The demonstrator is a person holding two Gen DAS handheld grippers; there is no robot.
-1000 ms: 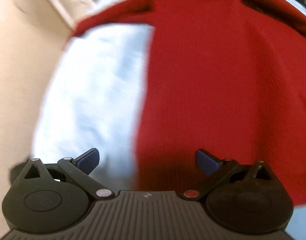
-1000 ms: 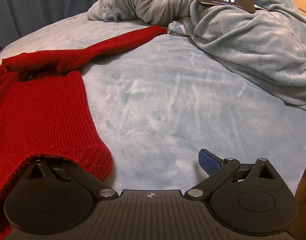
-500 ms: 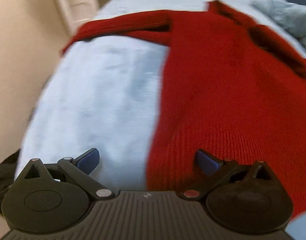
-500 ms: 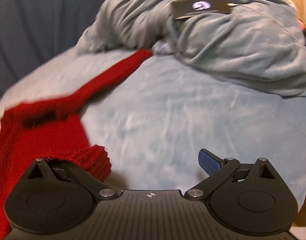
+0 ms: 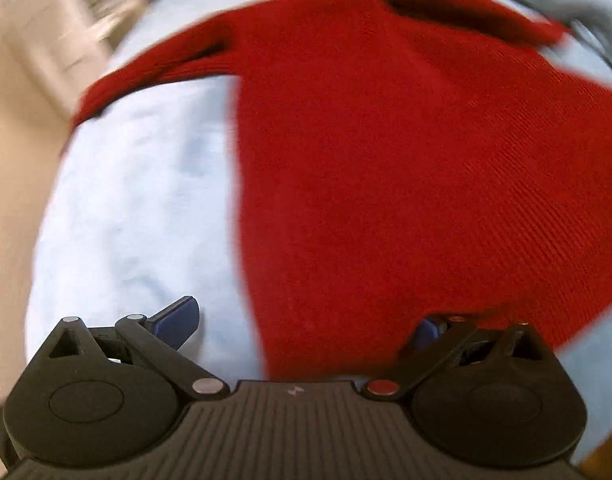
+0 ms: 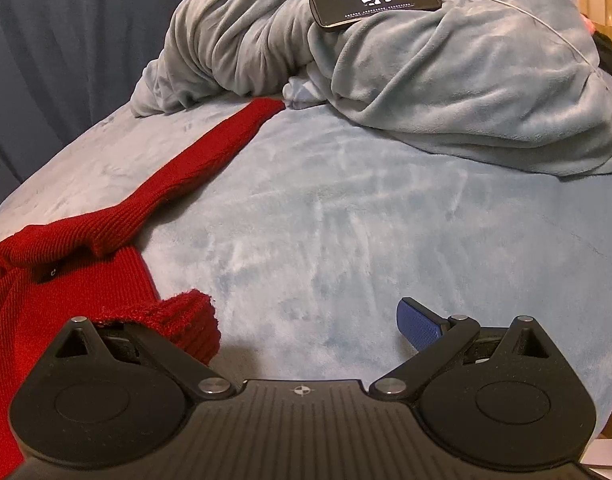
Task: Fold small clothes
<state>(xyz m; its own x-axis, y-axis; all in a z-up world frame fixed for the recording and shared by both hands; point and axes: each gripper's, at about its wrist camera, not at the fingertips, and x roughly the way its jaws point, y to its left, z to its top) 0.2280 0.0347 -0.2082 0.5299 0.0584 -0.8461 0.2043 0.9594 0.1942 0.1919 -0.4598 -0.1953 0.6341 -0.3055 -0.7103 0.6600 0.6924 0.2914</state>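
We are holding two tongs over bed (image 6: 346, 240). Red sweater (image 5: 386, 160) lying spread on pale blue bedding, near left in right view, sleeves stretching far left and far right. Left tongs (image 5: 306, 324) standing apart, straddling sweater's near left corner. Right tongs (image 6: 306, 320) standing apart, hem corner draping over left finger, not clamped. Phone (image 6: 376, 0) resting on grey blanket (image 6: 466, 80), far side. We are judging fold barely begun: sleeves, body all left to fold.
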